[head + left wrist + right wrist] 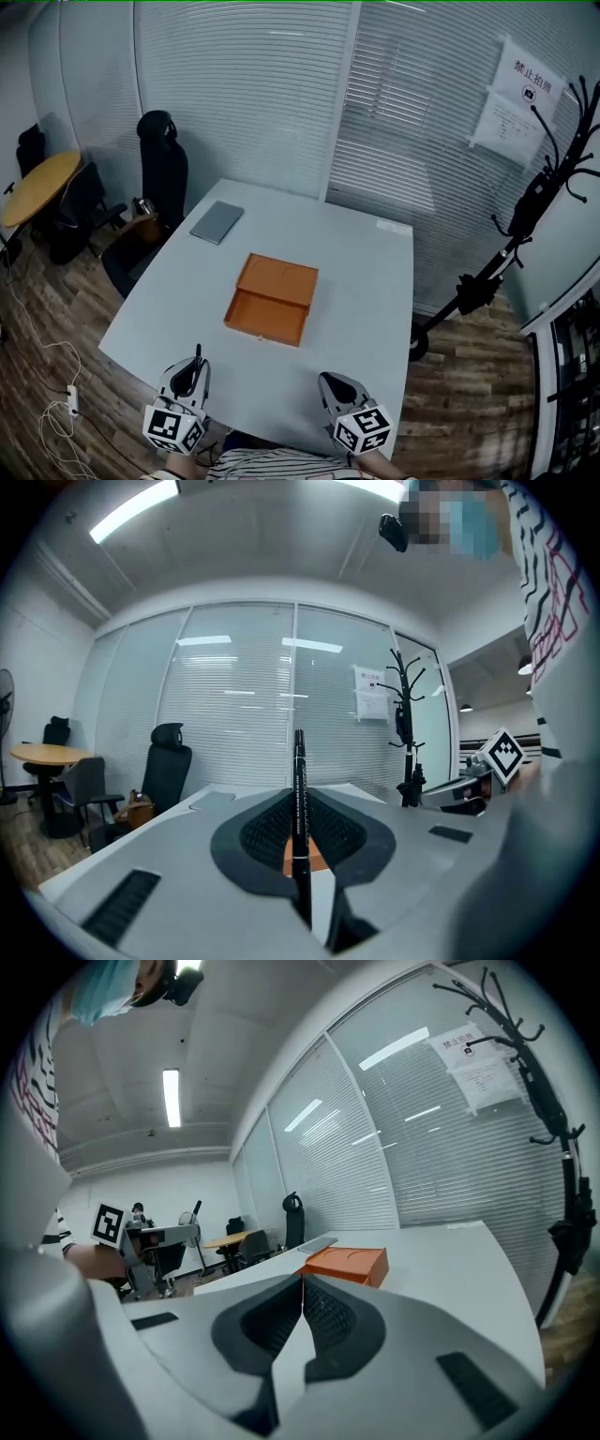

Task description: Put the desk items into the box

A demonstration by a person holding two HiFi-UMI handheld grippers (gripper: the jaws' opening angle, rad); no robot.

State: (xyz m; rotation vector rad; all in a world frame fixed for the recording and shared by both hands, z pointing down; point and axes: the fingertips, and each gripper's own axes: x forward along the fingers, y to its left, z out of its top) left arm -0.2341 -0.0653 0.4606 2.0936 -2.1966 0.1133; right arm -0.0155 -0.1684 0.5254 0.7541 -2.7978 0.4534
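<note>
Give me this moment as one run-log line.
left gripper: shut on black pen | right gripper: shut, empty | orange box: open, on table

Smooth matt pale-grey worktop (366,281); matt orange box (272,300); glossy black plastic pen (299,808); ribbed matt fingers (262,832); wood-grain plank floor (56,319).

Open orange box (272,300), upright black pen (299,794)

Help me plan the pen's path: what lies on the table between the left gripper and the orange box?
Nothing. The head view shows bare white table between the left gripper, shut on the black pen, and the orange box.
</note>
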